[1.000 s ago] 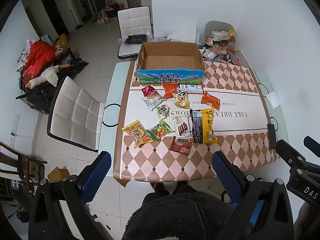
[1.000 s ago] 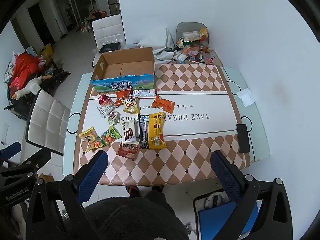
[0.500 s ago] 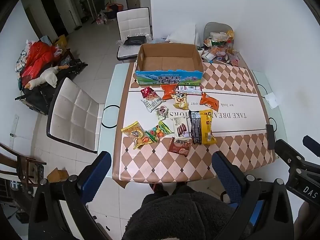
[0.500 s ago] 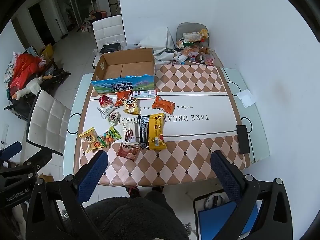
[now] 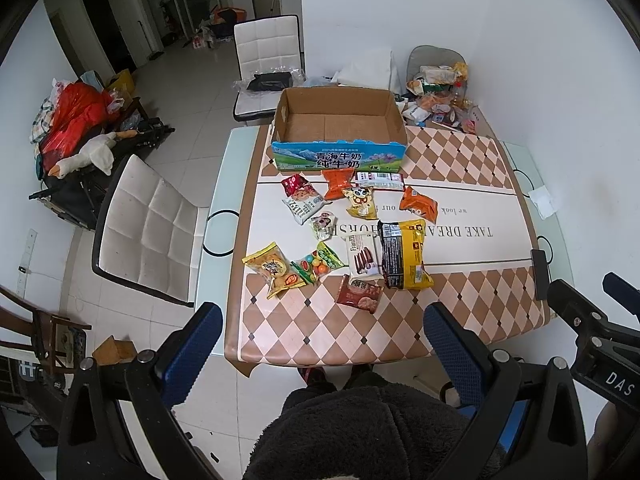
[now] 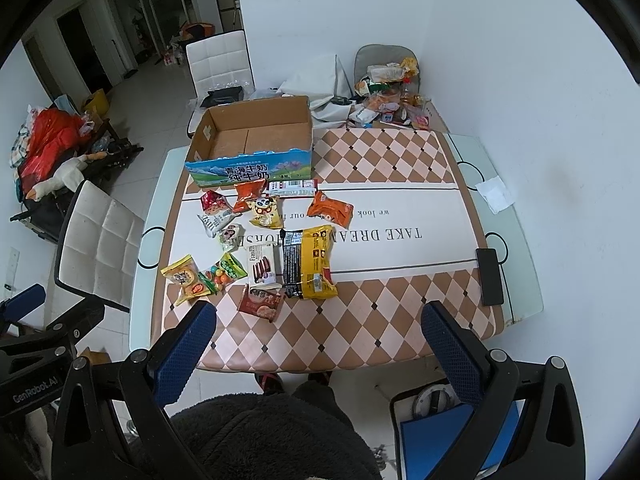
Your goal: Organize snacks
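Several snack packets lie loose on the table in front of an empty open cardboard box with a blue printed front. The biggest is a yellow and black packet. Beside it are a white biscuit packet and a brown packet nearest the front edge. An orange packet lies to the right. My left gripper and right gripper are both open and empty, held high above the table's near edge.
The table has a checked cloth. A black phone lies at its right edge, a white tissue further back. A clutter pile sits at the far right corner. White chairs stand to the left and behind the box.
Both grippers have risen and drawn back slightly, so the table looks a little smaller. Nothing on the table has moved.
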The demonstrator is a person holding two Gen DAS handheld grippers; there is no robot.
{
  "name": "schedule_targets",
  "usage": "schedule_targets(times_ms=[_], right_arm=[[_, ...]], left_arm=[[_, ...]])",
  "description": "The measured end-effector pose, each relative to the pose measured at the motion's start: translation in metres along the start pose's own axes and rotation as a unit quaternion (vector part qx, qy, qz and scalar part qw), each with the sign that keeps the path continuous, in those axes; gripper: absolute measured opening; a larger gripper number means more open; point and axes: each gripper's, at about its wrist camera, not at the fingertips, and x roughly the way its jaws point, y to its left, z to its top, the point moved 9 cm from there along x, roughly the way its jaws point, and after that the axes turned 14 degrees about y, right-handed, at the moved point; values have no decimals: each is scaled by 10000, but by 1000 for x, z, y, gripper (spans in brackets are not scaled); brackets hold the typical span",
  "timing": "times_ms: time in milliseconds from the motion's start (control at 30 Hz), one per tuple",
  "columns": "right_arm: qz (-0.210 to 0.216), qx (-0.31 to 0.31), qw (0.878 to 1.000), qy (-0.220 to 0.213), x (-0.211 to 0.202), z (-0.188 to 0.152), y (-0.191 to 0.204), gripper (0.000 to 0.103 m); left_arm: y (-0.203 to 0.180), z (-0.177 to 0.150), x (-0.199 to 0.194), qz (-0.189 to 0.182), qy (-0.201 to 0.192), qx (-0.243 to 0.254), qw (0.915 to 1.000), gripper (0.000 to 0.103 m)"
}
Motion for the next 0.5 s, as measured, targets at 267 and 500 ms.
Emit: schedule_targets(times_ms=[267, 500], right_arm=[[3, 1, 10000, -10, -3, -1, -1, 103], [15, -3, 10000, -25, -5, -3, 1, 103]], left_arm=[[-1, 1, -1, -11, -12, -3, 10000, 103], [-2, 4, -7, -18, -26, 6, 10000, 103]])
